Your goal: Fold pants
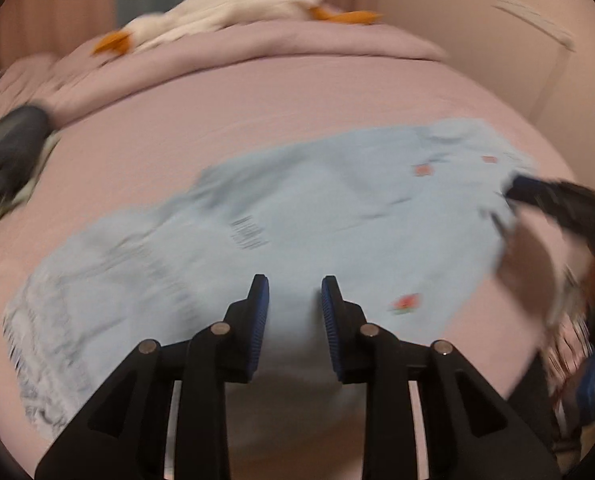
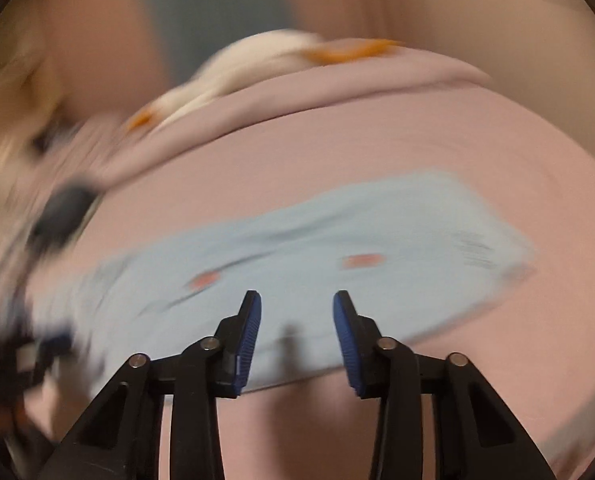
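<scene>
Light blue pants with small red patches lie spread flat on the pink bed sheet; the picture is blurred. My left gripper hovers over their near edge, open, with nothing between its blue pads. In the right wrist view the same pants stretch across the sheet. My right gripper is above their near edge, open and empty. The right gripper's black body shows as a blur at the pants' right end in the left wrist view.
A folded pink duvet lies across the far side of the bed, with a white plush goose with orange beak and feet on it. A dark garment sits at the left edge. A wall stands beyond on the right.
</scene>
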`<state>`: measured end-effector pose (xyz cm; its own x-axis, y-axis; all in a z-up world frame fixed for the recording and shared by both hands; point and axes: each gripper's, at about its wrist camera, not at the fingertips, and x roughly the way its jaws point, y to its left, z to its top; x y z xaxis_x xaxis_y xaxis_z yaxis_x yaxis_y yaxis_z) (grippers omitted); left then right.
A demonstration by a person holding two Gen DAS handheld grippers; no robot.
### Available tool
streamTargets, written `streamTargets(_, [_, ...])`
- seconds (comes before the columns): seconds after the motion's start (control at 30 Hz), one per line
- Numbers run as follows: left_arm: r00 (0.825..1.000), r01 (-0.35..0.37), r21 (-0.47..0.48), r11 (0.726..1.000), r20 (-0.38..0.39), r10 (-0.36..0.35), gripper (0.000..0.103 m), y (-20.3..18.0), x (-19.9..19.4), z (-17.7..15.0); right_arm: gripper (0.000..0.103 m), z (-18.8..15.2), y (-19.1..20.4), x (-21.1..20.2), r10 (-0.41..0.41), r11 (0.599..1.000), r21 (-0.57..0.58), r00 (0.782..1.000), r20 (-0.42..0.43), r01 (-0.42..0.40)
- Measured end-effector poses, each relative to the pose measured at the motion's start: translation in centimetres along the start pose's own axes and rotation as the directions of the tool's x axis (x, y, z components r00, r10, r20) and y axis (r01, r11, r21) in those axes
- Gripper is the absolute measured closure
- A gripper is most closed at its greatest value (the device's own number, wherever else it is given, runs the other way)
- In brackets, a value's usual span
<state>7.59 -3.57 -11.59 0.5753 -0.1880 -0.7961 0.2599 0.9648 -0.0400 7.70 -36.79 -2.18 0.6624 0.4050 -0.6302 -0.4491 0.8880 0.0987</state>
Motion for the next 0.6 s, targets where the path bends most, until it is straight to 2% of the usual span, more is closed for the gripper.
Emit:
streamTargets(0.07, [0.999, -0.042, -0.036, 0.998, -0.023, 0.042, 0.081, 2.0, 0.4, -1.0, 0.064, -0.7, 3.9, 1.8, 0.017, 0.989, -0.143, 0.999, -0.044, -0.023])
streamTargets(0.13, [0.999, -0.025, -0.074, 0.997, -0.041, 0.022, 0.084, 4.5, 0.1, -2.7, 0.064, -2.3, 6.6, 3.7, 0.016, 0.967, -0.252, 0.993, -0.118, -0.045])
streamTargets(0.17, [0.999, -0.028, -0.083, 0.996, -0.037, 0.025, 0.089, 5.2, -0.2, -3.3, 0.064, -3.5, 7.6, 4.8, 0.000, 0.952, -0.303, 0.987, -0.164, -0.051])
streamTargets(0.2, [1.000, -0.013, -0.095, 0.995, -0.026, 0.010, 0.090, 6.1, -0.9, -4.0, 0.064, -4.4, 8.3, 5.1, -0.031, 0.931, -0.364, 0.988, -0.149, -0.025])
streamTargets(0.23, [1.000, -0.014, -0.102, 0.995, -0.021, 0.012, 0.088, 6.5, -1.4, -4.3, 0.064, -5.1, 8.5, 4.4, -0.047, 0.910, -0.414, 0.994, -0.098, 0.002])
streamTargets(0.27, [1.000, -0.013, -0.107, 0.994, -0.018, 0.011, 0.086, 6.8, -1.9, -4.7, 0.064, -5.1, 8.4, 4.2, -0.049, 0.904, -0.428, 0.993, -0.112, -0.004])
streamTargets(0.3, [1.000, -0.015, -0.111, 0.994, -0.020, 0.013, 0.080, 7.2, -2.3, -5.0, 0.064, -4.6, 8.0, 4.2, -0.036, 0.912, -0.410, 0.989, -0.141, -0.025])
streamTargets(0.33, [0.999, -0.048, -0.121, 0.992, -0.022, 0.045, 0.062, 7.9, -2.7, -5.3, 0.064, -3.9, 7.4, 4.2, -0.019, 0.925, -0.377, 0.983, -0.182, -0.052])
streamTargets(0.37, [0.998, -0.057, -0.129, 0.990, -0.013, 0.056, 0.060, 8.0, -3.2, -5.4, 0.064, -2.5, 6.7, 4.3, 0.007, 0.945, -0.316, 0.972, -0.237, -0.083])
streamTargets(0.4, [0.999, -0.052, -0.145, 0.988, 0.001, 0.053, 0.061, 8.6, -3.6, -5.4, 0.064, -2.0, 6.7, 4.1, 0.034, 0.953, -0.282, 0.967, -0.252, -0.107])
streamTargets(0.47, [0.998, -0.043, -0.182, 0.982, 0.030, 0.049, 0.061, 9.7, -4.5, -5.0, 0.064, 0.4, 7.0, 3.7, 0.157, 0.959, -0.198, 0.961, -0.226, -0.203])
streamTargets(0.6, [0.990, -0.076, -0.236, 0.969, 0.099, 0.101, 0.055, 11.8, -5.4, -4.0, 0.064, 5.3, 8.6, 6.0, 0.311, 0.940, -0.078, 0.930, -0.194, -0.331])
